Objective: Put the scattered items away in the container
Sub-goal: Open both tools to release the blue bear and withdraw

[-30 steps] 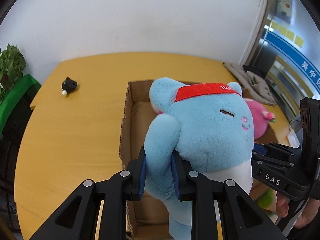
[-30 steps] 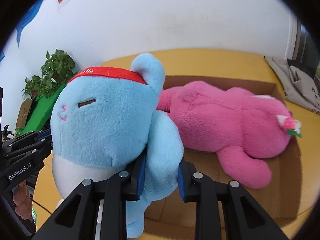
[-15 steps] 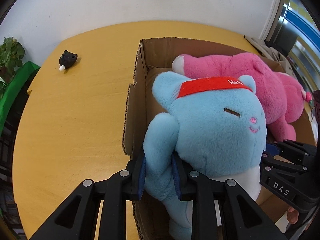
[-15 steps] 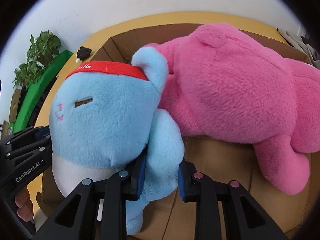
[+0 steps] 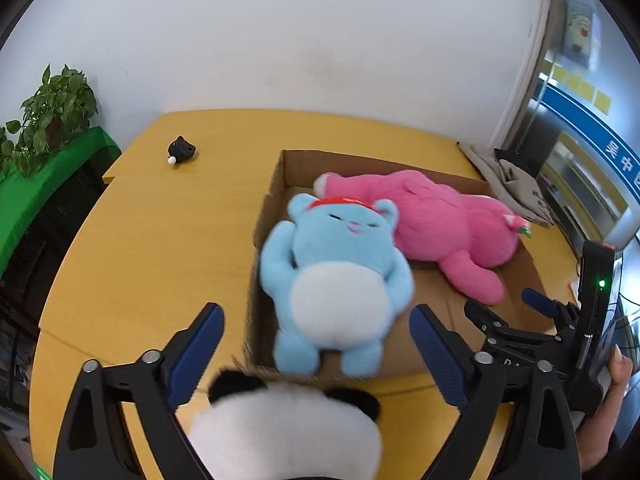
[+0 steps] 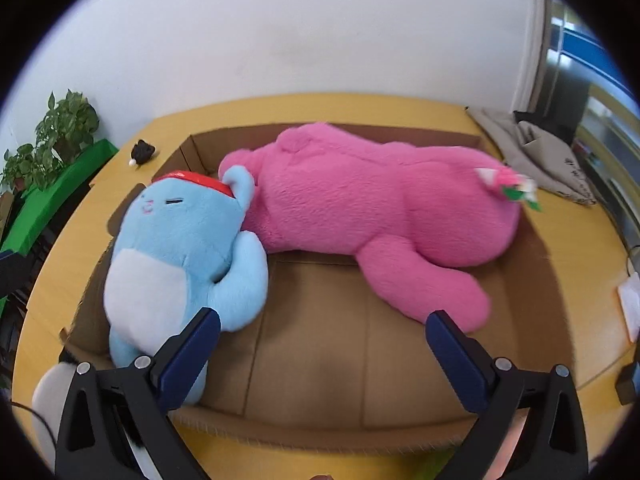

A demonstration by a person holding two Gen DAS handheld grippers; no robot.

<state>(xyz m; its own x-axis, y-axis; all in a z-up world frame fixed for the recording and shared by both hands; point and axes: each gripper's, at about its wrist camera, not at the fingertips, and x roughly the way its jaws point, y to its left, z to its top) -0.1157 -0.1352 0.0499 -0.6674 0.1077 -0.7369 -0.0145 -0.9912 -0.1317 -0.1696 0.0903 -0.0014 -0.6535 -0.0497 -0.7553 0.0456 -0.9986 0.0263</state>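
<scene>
**Fingers wide, blue toy down in the box**

Fingers of the left gripper (image 5: pixel 316 332) stand far apart, having just sprung open, with nothing clamped between them. From the left wrist view, the blue plush (image 5: pixel 336 280) lies on its back at the near left end of the cardboard box (image 5: pixel 280 176), one arm draped over the box wall, its outline blurred as if it is settling. That fits a release: both arms were the handles, and once the toy is over the box there is no reason to grip. Beside it, touching its ear, the pink plush (image 5: pixel 440 224) stretches along the far side. A panda plush (image 5: pixel 288 432) sits on the counter (image 5: pixel 160 260) just outside the near wall, right under the open fingers; I judge it the likely next pick. A small black toy (image 5: pixel 182 150) lies well apart near the far corner. The right gripper (image 5: pixel 512 312) shows at the right edge, held by a hand (image 5: pixel 618 368).

From the right wrist view, the right gripper's (image 6: pixel 322 334) fingers are equally spread over bare box floor, also just opened, touching nothing. This side shows how much room remains: a broad stretch of cardboard in front of the pink plush. Only a sliver of the panda shows at the lower left, and a grey cloth bag (image 6: pixel 532 152) rests on the counter beyond the box.
</scene>
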